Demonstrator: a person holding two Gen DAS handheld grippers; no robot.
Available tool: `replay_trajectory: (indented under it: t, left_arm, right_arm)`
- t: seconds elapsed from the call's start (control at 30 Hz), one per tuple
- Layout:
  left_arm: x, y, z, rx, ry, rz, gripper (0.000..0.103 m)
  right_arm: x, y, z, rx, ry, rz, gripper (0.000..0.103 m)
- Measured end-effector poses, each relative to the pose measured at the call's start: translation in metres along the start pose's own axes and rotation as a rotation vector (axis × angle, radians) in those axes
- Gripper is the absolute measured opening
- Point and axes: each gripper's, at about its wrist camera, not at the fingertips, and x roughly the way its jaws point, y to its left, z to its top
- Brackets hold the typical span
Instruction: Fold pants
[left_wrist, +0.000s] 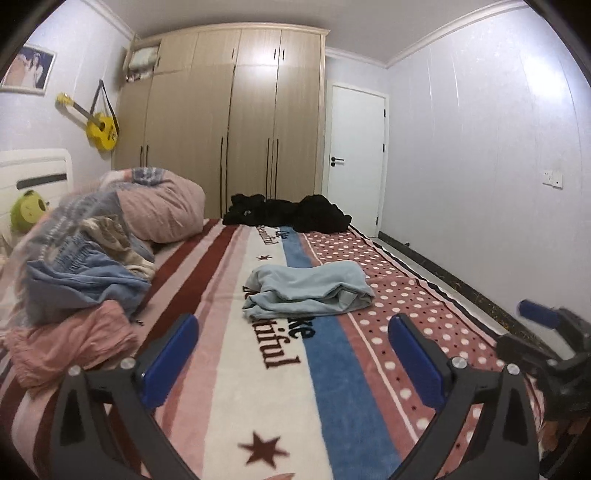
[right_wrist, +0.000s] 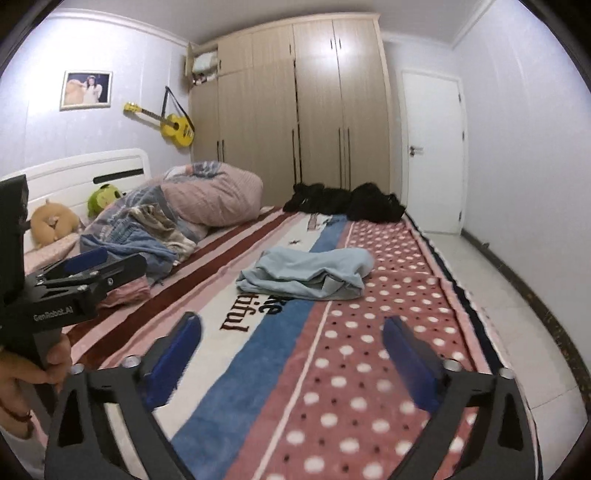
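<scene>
the light blue pants (left_wrist: 308, 291) are lying in a folded bundle on the bed (left_wrist: 332, 387), looking nearly done. the left gripper (left_wrist: 293, 356) and right gripper (right_wrist: 293, 354) are hovering near the pants, jaws spread, holding nothing.

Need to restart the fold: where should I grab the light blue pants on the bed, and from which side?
Probably grip the light blue pants at the loose layered edges on their near side, approaching from the near end of the bed; both open grippers, left gripper and right gripper, face it.
</scene>
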Motion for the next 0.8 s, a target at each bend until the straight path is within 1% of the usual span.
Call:
replay_trajectory:
  t: [0.13, 0.3, 0.6, 0.8]
  left_arm:
    - [-0.022, 0.000, -0.007, -0.003, -0.021, 0.007, 0.102]
    - [-0.032, -0.002, -0.009, 0.006, -0.032, 0.005, 0.102]
    - [-0.039, -0.002, -0.011, -0.010, -0.044, 0.005, 0.102]
    - [-0.041, -0.003, -0.011, -0.001, -0.048, 0.008, 0.102]
  right_arm:
    - [-0.034, 0.011, -0.005, -0.012, -0.043, -0.038, 0.102]
    - [-0.061, 0.017, -0.004, -0.007, -0.083, -0.036, 0.102]
    - [-0.075, 0.026, 0.000, -0.026, -0.118, -0.056, 0.102]
    - [-0.073, 0.027, -0.002, -0.026, -0.112, -0.055, 0.102]
